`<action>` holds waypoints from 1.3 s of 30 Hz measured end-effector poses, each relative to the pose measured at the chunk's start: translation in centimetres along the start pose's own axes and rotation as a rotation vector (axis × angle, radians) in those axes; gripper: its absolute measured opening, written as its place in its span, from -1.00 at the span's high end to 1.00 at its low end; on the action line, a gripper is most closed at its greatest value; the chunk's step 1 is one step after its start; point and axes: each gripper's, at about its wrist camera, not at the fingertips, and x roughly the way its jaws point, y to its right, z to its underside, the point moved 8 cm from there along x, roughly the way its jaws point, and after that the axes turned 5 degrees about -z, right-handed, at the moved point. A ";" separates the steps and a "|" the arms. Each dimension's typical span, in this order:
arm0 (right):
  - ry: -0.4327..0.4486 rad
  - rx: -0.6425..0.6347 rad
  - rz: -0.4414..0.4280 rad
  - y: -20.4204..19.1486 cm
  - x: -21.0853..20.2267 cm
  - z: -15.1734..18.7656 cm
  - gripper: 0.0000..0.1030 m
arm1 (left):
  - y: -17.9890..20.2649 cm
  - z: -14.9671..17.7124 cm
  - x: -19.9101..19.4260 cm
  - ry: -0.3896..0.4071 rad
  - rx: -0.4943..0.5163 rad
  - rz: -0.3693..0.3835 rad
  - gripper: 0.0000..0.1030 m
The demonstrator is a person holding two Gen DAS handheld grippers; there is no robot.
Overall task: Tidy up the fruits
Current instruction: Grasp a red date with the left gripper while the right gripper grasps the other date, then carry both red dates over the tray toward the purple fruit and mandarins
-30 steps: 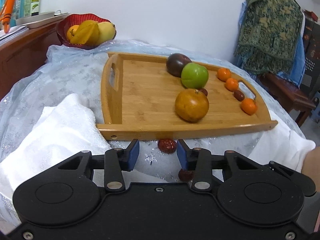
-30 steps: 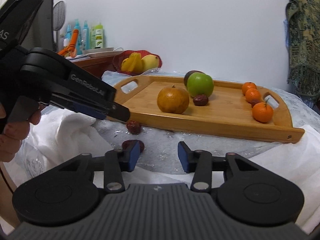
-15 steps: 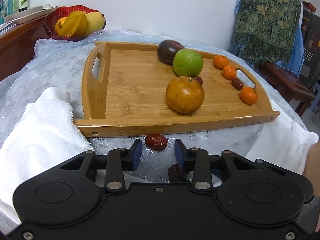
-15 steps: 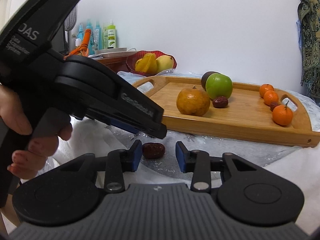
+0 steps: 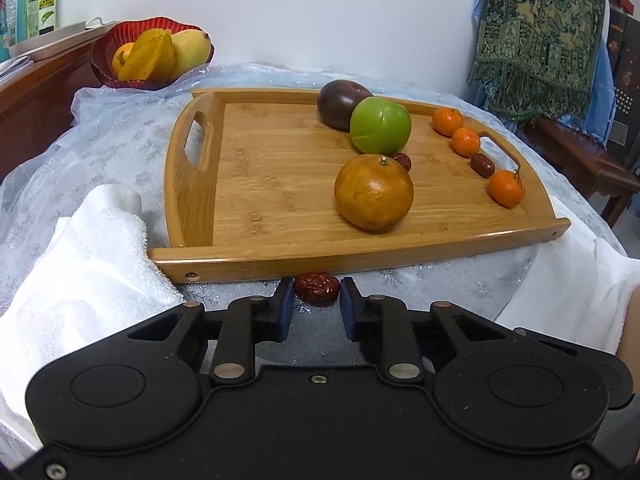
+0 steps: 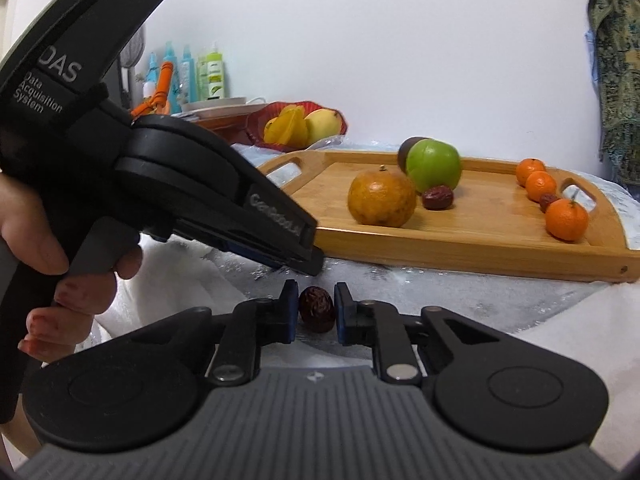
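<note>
Change since earlier: both pairs of jaws have just been closing, and each now has a red date between its pads; the left gripper (image 5: 316, 298) came closer to the tray edge.
Tray (image 5: 280, 258): just ahead of both grippers, on the lace cloth; its long side runs across the left view.
Fruit on tray: big orange (image 5: 374, 192), green apple (image 5: 381, 125) and dark plum (image 5: 340, 104) ahead of the left gripper, small mandarins far right.
Left gripper: narrow, pads pressing on the left date (image 5: 317, 288), which lies with its long axis across the jaws, touching the cloth just before the tray edge.
Right gripper (image 6: 316, 306): narrow, clamped on the right date (image 6: 317, 309), long axis pointing forward and away, low over the cloth.
</note>
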 end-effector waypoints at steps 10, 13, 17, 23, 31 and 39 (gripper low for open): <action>0.036 0.061 0.077 2.7 -1.2 -1.0 0.57 | 0.4 -0.9 -1.5 0.045 0.016 -0.014 0.55; 0.049 0.074 0.091 3.2 -1.6 -1.4 0.57 | 0.5 -1.0 -2.0 0.059 0.021 -0.018 0.55; 0.061 0.084 0.098 3.8 -1.8 -1.9 0.57 | 0.4 -1.2 -2.6 0.070 0.022 -0.021 0.55; 0.089 0.069 0.105 4.0 -2.0 -3.0 0.57 | -0.1 -1.7 -3.4 0.094 0.014 -0.026 0.55; 0.106 0.046 0.111 4.3 -2.0 -4.0 0.57 | -0.2 -2.3 -4.0 0.113 0.014 -0.030 0.55; 0.117 0.047 0.109 4.7 -1.9 -4.9 0.56 | 0.1 -3.1 -4.1 0.125 0.013 -0.031 0.55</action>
